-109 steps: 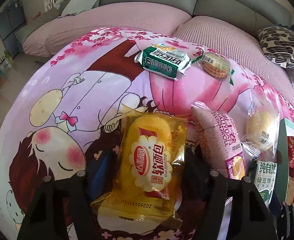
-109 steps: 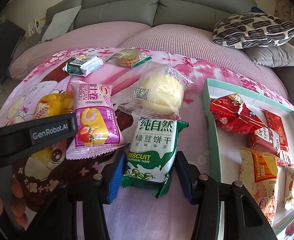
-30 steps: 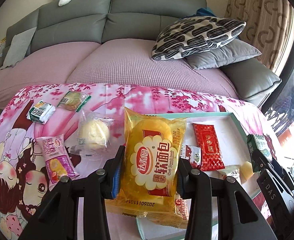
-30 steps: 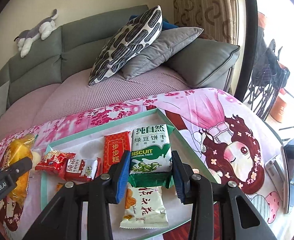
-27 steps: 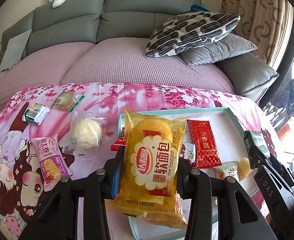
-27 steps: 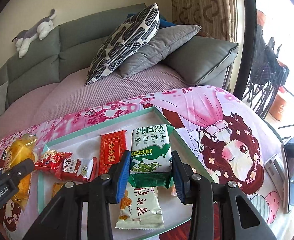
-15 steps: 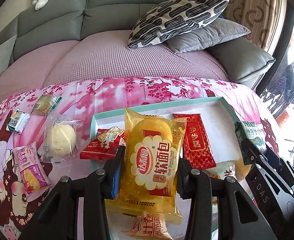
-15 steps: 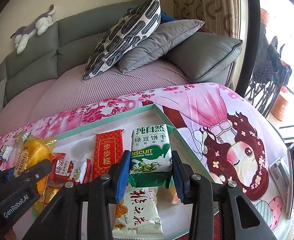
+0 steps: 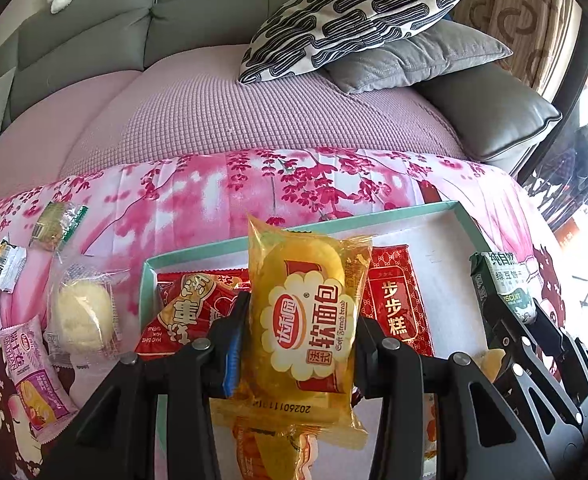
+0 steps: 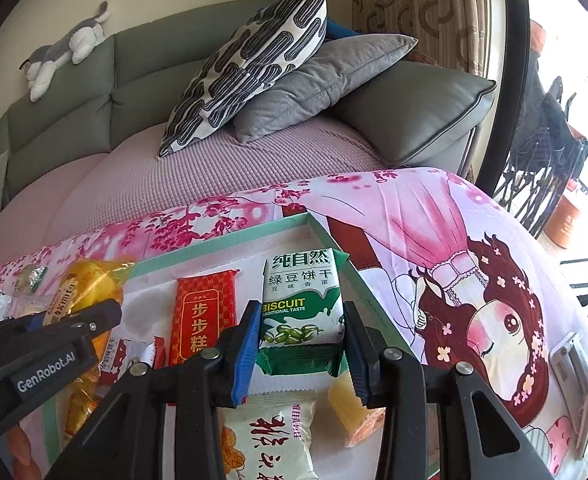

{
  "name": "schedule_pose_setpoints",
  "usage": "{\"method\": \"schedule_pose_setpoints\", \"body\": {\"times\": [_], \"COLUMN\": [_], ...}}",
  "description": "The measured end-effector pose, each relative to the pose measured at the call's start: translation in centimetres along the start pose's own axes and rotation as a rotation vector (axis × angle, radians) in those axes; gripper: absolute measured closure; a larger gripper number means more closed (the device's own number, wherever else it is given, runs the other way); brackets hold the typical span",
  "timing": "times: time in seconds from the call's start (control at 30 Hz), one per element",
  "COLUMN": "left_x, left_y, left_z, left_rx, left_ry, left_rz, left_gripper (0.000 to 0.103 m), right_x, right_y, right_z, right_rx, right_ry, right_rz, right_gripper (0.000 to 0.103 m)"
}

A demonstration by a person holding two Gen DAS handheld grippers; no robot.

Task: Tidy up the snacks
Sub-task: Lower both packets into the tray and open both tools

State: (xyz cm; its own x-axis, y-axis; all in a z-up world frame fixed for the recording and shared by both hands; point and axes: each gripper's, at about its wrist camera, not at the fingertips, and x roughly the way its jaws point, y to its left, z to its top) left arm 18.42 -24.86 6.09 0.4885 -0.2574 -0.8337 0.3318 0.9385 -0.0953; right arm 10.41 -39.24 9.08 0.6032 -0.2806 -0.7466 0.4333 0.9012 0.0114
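My left gripper (image 9: 297, 340) is shut on a yellow soft-bread packet (image 9: 305, 316) and hangs over the left part of the mint-rimmed tray (image 9: 198, 250). Beneath it lie red snack packets (image 9: 190, 312) and a red cake bar (image 9: 397, 308). In the right wrist view my right gripper (image 10: 297, 344) is shut on a green-and-white biscuit pack (image 10: 301, 300), above the tray's (image 10: 230, 238) right end. Under it lie a white snack packet (image 10: 270, 436) and a small yellow sweet (image 10: 345, 404). The left gripper shows there at the lower left, still holding the bread packet (image 10: 82, 288).
Outside the tray, on the pink cartoon cloth (image 9: 254, 184), lie a clear-wrapped bun (image 9: 80, 312), a pink roll packet (image 9: 34, 376), a green-white pack (image 9: 4, 268) and a cookie packet (image 9: 56, 226). A grey sofa with a patterned pillow (image 9: 353, 12) stands behind.
Both grippers have kept their packets and sunk lower over the tray. The left one has shifted right, so that the tray lies under it and the loose snacks have slid to the left.
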Motion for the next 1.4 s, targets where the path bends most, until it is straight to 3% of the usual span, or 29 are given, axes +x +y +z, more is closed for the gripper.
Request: {"method": "schedule_pose_setpoints", "body": {"times": [0.6, 0.7, 0.73, 0.83, 0.9, 1.07, 1.4], "left_x": [2.4, 2.2, 2.0, 1.2, 0.6, -1.1, -5.3], "left_y": [-1.1, -1.2, -1.2, -1.3, -1.3, -0.9, 1.6], "left_z": [1.0, 0.9, 0.9, 1.0, 1.1, 0.7, -2.6], "left_rx": [0.024, 0.024, 0.023, 0.027, 0.029, 0.027, -0.023], "left_ry": [0.032, 0.039, 0.036, 0.020, 0.016, -0.005, -0.055], "left_rz": [0.015, 0.016, 0.015, 0.019, 0.021, 0.026, 0.033], "left_gripper": [0.057, 0.053, 0.047, 0.041, 0.040, 0.029, 0.029], "right_x": [2.7, 2.6, 2.5, 2.3, 1.9, 1.1, -1.7], "right_y": [0.9, 1.1, 1.1, 1.2, 1.3, 1.6, 2.4], "right_z": [-0.8, -0.8, -0.8, -0.6, -0.6, -0.6, -1.7], "right_rx": [-0.017, -0.021, -0.021, -0.029, -0.035, -0.033, -0.046], "right_ry": [0.056, 0.062, 0.064, 0.066, 0.066, 0.081, 0.100], "right_rz": [-0.010, -0.015, -0.015, -0.022, -0.023, -0.010, -0.004], "right_gripper": [0.061, 0.061, 0.061, 0.054, 0.038, 0.031, 0.026]}}
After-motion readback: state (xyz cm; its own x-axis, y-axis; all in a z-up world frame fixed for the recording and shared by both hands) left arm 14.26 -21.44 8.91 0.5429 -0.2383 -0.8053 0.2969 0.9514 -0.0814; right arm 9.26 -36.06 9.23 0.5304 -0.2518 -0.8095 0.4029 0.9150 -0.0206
